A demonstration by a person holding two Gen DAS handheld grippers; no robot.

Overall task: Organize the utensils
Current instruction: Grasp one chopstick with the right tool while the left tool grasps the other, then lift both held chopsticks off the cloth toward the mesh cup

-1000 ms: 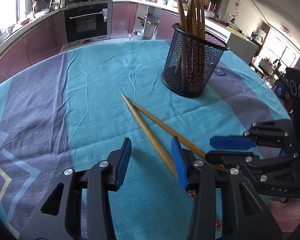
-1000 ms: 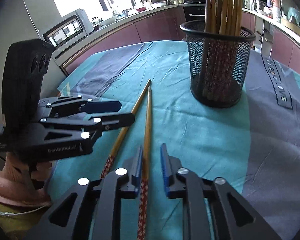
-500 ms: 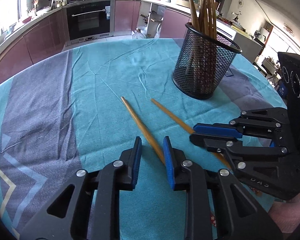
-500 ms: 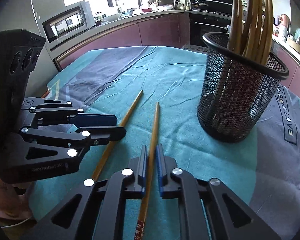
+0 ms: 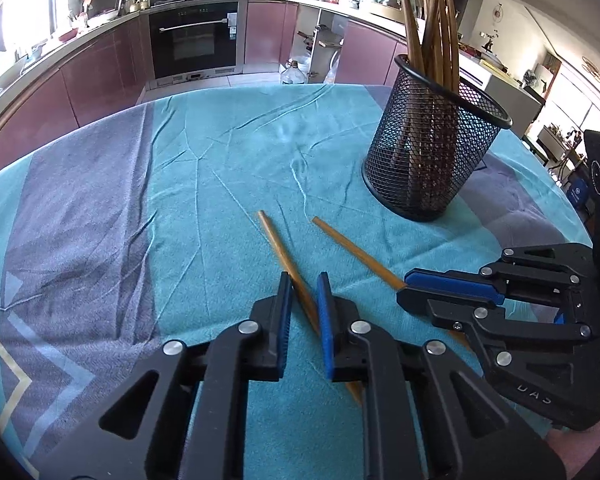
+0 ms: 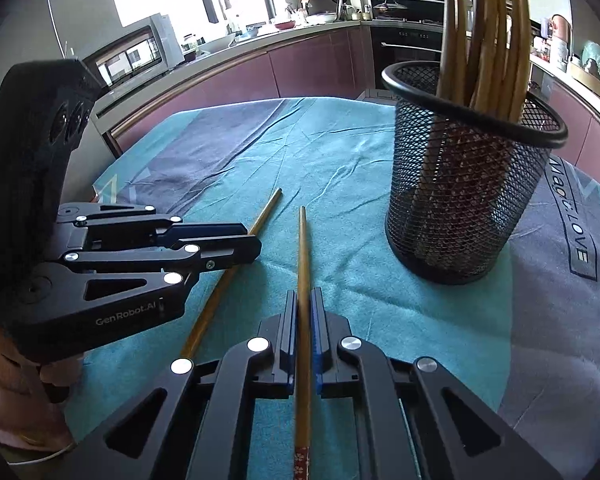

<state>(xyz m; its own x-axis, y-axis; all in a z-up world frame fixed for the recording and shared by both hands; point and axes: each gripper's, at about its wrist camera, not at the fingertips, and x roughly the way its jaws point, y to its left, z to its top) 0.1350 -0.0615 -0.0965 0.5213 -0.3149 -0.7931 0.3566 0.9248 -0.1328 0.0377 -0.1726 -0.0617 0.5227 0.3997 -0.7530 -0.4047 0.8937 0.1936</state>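
Two handheld grippers each close on a chopstick lying on a teal tablecloth.

The left gripper (image 5: 303,292) has just been closing, its blue pads now narrow around the left chopstick (image 5: 278,246). The right gripper (image 6: 305,308) is clamped on the right chopstick (image 6: 302,248). Both chopsticks lie side by side on the tablecloth (image 5: 228,152), near a black mesh holder (image 6: 460,196) that stands upright, full of chopsticks.
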